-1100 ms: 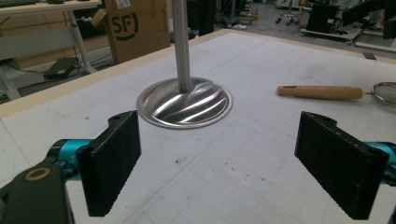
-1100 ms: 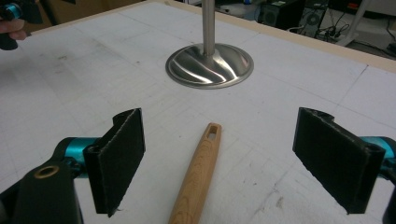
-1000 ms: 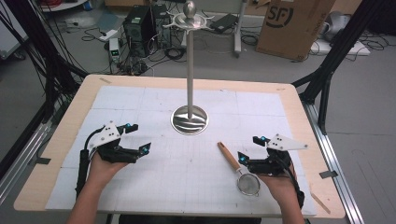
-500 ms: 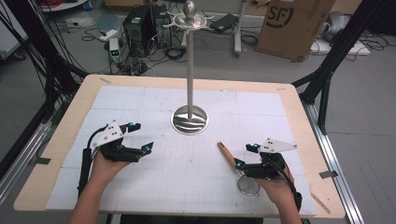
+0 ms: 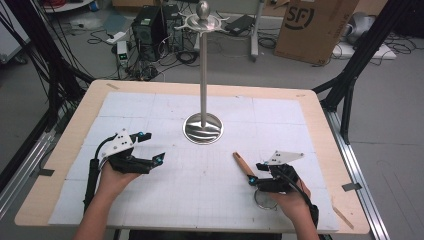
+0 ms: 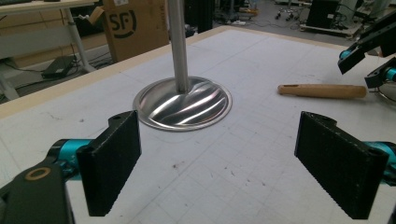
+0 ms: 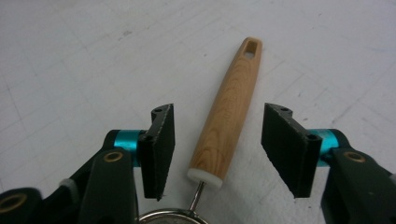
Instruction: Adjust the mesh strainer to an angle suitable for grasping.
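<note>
Your right claw, low over the bench, has just been closing, pads still clear of the strainer's smooth wooden handle; your left claw gapes empty.

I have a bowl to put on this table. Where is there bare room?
Bare mat lies between the left gripper and the strainer, and behind the stand to the far edge. It is crowded at the right gripper, whose jaws straddle the strainer's handle.
</note>
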Motion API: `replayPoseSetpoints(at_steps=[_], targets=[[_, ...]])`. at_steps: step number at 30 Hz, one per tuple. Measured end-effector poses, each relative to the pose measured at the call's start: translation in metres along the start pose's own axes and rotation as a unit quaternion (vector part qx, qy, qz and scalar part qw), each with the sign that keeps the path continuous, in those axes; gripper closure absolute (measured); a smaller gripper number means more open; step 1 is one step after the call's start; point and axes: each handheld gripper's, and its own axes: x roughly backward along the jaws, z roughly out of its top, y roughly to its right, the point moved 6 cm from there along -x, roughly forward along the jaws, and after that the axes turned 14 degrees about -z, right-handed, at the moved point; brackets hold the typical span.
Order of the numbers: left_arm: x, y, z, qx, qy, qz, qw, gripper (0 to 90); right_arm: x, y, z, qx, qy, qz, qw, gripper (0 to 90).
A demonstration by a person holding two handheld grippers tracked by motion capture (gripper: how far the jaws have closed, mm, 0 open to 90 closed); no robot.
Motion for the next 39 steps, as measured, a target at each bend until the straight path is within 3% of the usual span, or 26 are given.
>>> replayPoseSetpoints(at_steps=[9,14,25,35,39], targets=[[-0.001,-0.001,-0.002,0.003,-0.002,0.0,1.0,15.1,-0.01,-0.002,-0.009,0.001,-0.039,0.003,0.9992,53.3],[-0.002,-0.001,-0.002,0.003,-0.003,-0.001,1.0,15.1,-0.015,-0.006,-0.011,0.019,-0.054,-0.005,0.9984,55.8],[-0.002,0.0,-0.003,0.007,-0.002,-0.004,1.0,15.1,-0.014,-0.015,-0.007,0.041,-0.053,0.013,0.9977,64.4],[-0.002,-0.001,-0.003,0.007,-0.003,-0.004,1.0,15.1,-0.014,-0.022,-0.005,0.065,-0.055,0.024,0.9961,66.2],[-0.002,-0.001,-0.003,0.007,-0.002,-0.003,1.0,15.2,-0.014,-0.022,-0.005,0.062,-0.056,0.026,0.9962,64.3]])
